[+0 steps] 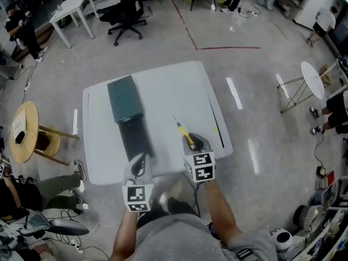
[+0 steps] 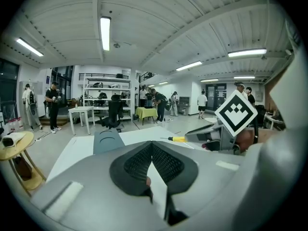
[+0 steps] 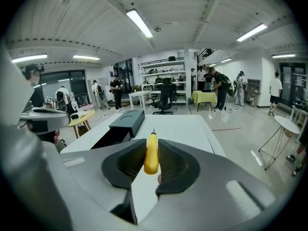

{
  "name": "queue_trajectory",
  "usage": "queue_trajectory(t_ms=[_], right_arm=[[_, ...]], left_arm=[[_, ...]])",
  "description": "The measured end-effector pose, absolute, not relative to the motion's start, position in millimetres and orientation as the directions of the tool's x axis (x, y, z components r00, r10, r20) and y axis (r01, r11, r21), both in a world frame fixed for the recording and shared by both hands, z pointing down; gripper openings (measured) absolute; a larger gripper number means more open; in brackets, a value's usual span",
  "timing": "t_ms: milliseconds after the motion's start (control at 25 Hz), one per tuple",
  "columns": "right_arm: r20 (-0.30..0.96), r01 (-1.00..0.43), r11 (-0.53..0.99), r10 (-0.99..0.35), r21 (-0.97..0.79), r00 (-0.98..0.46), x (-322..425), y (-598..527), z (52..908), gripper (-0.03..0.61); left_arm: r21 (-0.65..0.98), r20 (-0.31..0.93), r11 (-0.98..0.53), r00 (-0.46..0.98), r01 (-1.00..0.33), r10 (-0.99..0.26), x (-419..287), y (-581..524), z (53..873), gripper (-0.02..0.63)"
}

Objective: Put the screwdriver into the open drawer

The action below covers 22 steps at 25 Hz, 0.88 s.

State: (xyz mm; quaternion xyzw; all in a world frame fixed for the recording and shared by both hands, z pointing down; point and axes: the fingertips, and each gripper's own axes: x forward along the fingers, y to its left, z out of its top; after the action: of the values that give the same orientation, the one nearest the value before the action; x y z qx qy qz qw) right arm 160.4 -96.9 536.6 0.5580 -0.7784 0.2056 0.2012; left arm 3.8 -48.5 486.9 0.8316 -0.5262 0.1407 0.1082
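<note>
1. Jaws of the right gripper (image 3: 151,146) are clamped on the yellow handle of the screwdriver (image 3: 151,159). The shaft sticks out forward past the fingertips.
2. Left gripper (image 2: 152,148): jaws closed tip to tip, with nothing between them.
3. Open drawer (image 3: 103,137) lies ahead and to the left of the right gripper, on the white counter (image 3: 187,129). Its dark cabinet (image 3: 127,121) sits beyond it.
4. Risk: the grip is on the round handle only, so the handle may swivel or slide between the pads if it tilts.
5. Risk: the long shaft leads, so its tip could catch the drawer's near wall or rim unless it lines up with the drawer's length.
6. Risk: the left gripper hangs just beside the drawer's near end and could crowd the right gripper's path.
7. Views:
   - The head view alone shows the full shaft and both grippers against the whole drawer.
   - The right gripper view alone shows the pads pressed on the handle.
   - The left gripper view shows the screwdriver side-on, apparently clear of the counter.
</note>
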Motion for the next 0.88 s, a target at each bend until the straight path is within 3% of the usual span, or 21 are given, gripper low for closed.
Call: queue_trajectory(t_ms=[880], right_arm=[[0.529,-0.887,0.454,-0.733,-0.086,-0.426,46.1,-106.4,520.7,0.078]], left_arm=[[0.028,0.347,-0.285,0.276,-0.958,-0.896,-94.7,-40.3,481.4,0.012]])
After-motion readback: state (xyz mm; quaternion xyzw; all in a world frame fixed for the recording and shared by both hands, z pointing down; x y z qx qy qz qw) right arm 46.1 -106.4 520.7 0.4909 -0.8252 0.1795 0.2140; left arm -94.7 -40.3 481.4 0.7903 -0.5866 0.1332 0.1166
